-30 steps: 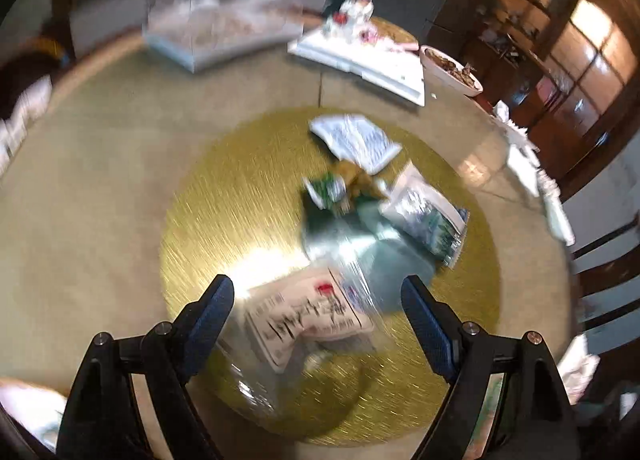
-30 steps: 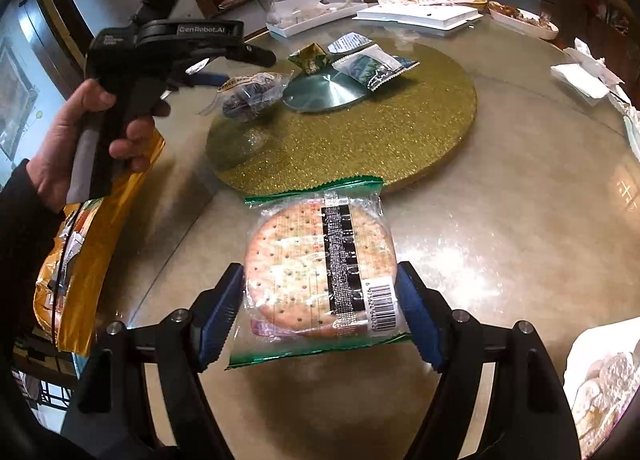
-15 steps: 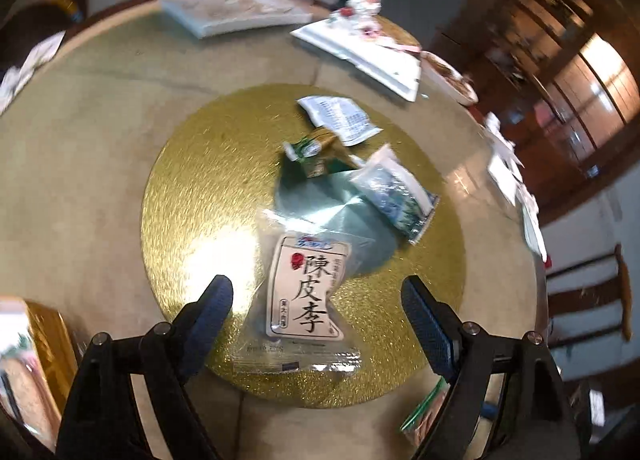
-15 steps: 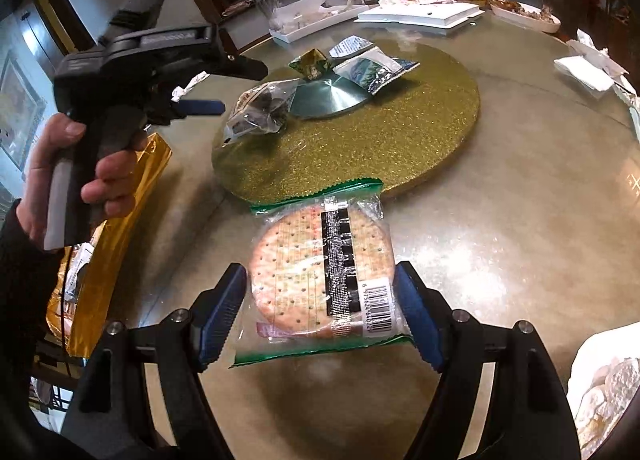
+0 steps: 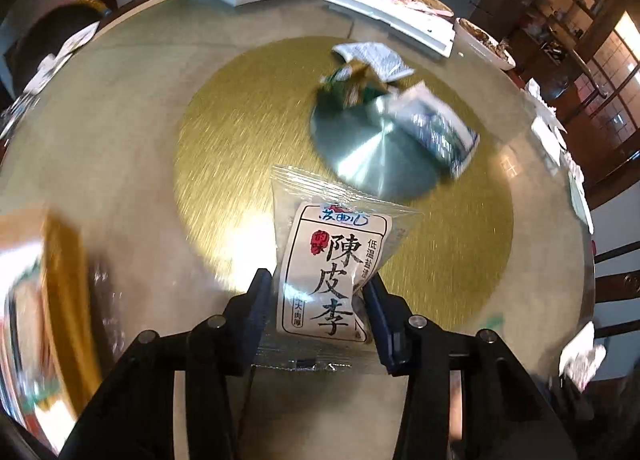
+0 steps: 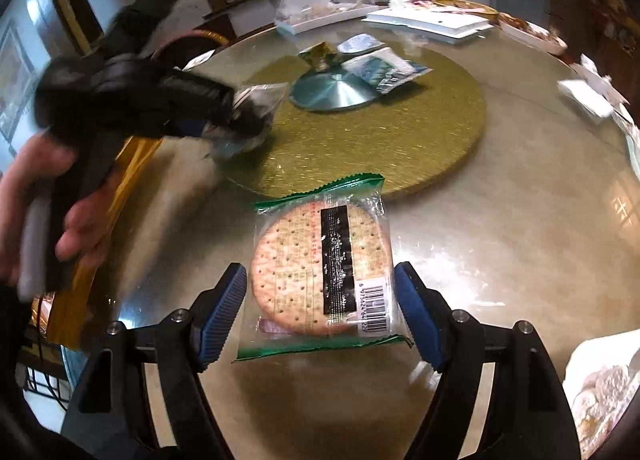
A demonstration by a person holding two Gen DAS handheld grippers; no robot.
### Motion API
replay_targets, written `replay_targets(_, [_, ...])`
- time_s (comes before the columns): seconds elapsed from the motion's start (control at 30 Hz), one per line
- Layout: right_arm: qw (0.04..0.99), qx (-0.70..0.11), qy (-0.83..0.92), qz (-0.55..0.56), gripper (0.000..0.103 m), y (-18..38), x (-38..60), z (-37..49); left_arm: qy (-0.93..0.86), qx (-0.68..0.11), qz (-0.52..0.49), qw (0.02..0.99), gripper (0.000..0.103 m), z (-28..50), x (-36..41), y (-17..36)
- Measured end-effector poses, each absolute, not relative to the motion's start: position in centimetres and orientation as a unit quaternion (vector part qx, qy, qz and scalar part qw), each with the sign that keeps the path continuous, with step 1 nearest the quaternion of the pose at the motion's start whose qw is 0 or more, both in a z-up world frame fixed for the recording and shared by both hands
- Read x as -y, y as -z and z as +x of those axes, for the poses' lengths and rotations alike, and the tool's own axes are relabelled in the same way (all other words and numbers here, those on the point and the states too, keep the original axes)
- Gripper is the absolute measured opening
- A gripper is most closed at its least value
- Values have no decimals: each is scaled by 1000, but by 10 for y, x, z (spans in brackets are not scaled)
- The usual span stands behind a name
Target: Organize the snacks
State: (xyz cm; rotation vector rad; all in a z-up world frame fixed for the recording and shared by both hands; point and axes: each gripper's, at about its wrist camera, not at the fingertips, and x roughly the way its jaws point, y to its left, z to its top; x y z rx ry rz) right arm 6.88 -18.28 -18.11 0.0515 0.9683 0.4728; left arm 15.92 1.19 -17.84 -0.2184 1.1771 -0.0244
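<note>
My left gripper [image 5: 318, 302] is shut on a clear plum snack bag [image 5: 330, 272] with a white label and black Chinese characters, held above the near edge of the gold turntable [image 5: 240, 164]. The right wrist view shows that gripper [image 6: 224, 116] and the bag [image 6: 256, 108], blurred, at the left. My right gripper [image 6: 320, 300] is open, its blue pads on either side of a round cracker pack [image 6: 320, 264] with green ends that lies on the table.
Three small snack packets [image 5: 436, 128] lie around the turntable's silver centre disc [image 5: 376, 156]. A gold bag [image 6: 104, 220] lies at the table's left edge. White trays [image 5: 388, 8] and a clear-lidded box stand at the far side. Napkins lie at the right.
My left gripper has shut on the plum bag, lifted it and moved left toward the table edge. The right gripper and the cracker pack have stayed put.
</note>
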Motion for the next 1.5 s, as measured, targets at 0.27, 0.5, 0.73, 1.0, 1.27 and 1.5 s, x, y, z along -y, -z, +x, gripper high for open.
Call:
replay_targets(0.27, [863, -451, -226, 20, 71, 182, 179, 48, 19, -513, -162, 843, 46, 42, -18, 155])
replay_targets(0.5, [851, -459, -252, 35, 52, 181, 182, 19, 20, -474, -213, 854, 46, -45, -14, 163])
replay_targets(0.73, [845, -478, -237, 17, 82, 180, 156, 30, 31, -427, -221, 877, 46, -75, -19, 140])
replay_targets(1.0, [872, -450, -177, -70, 77, 185, 120, 28, -12, -377, -226, 898, 46, -95, -62, 111])
replay_targets(1.27, [853, -439, -280, 44, 76, 161, 117, 33, -82, -344, -250, 901, 46, -97, -133, 105])
replay_targets(1.5, [830, -385, -402, 36, 76, 93, 27, 44, -132, -346, -235, 899, 46, -65, -197, 97])
